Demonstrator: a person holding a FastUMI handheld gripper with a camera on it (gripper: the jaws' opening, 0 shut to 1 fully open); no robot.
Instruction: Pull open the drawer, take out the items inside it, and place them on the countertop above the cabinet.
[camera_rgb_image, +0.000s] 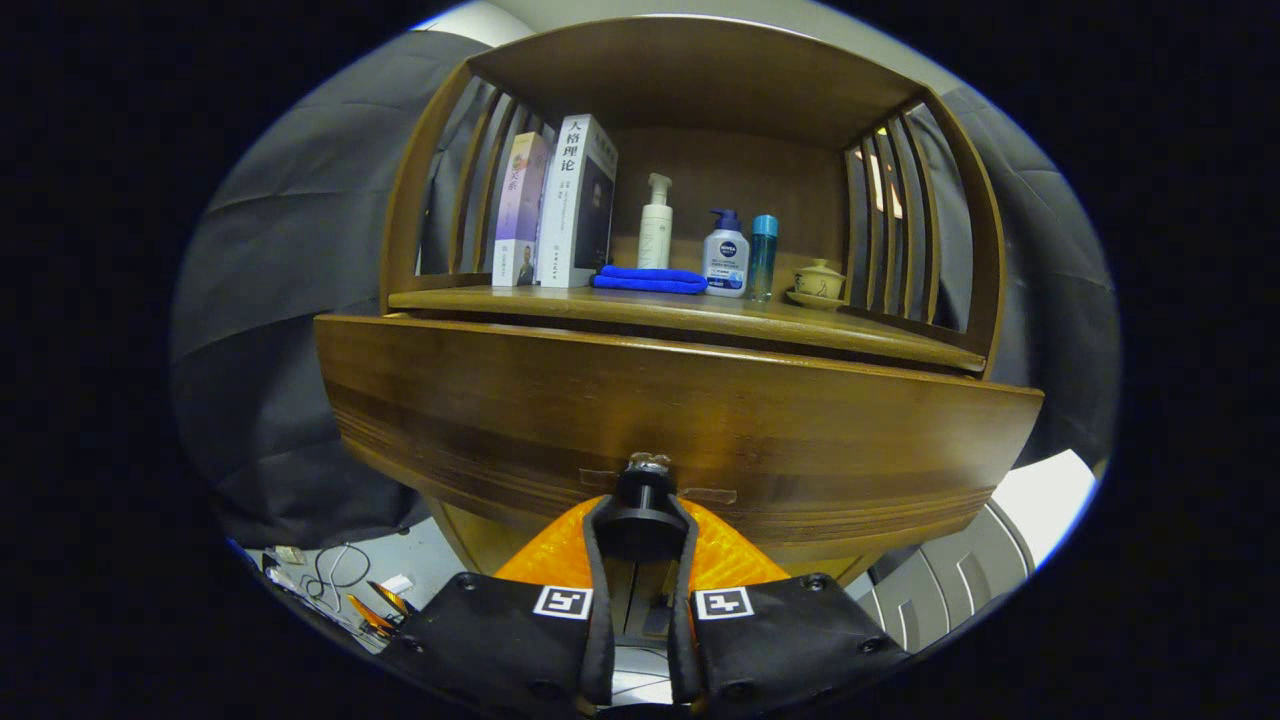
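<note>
A dark wooden cabinet fills the view, its drawer front (680, 410) wide and close to me. A black knob (642, 505) juts from the middle of the drawer front. My gripper (641, 520) is shut on the knob, with one black finger on each side of it. The drawer stands a little proud of the cabinet body, but its inside is hidden. Above it runs the countertop (700, 312), a wooden shelf under a slatted hutch.
On the countertop stand two books (560, 205), a white pump bottle (655, 225), a folded blue cloth (648, 280), a blue-capped bottle (726, 255), a teal bottle (763, 255) and a lidded cup (819, 282). Cables and tools (350, 585) lie on the floor lower left.
</note>
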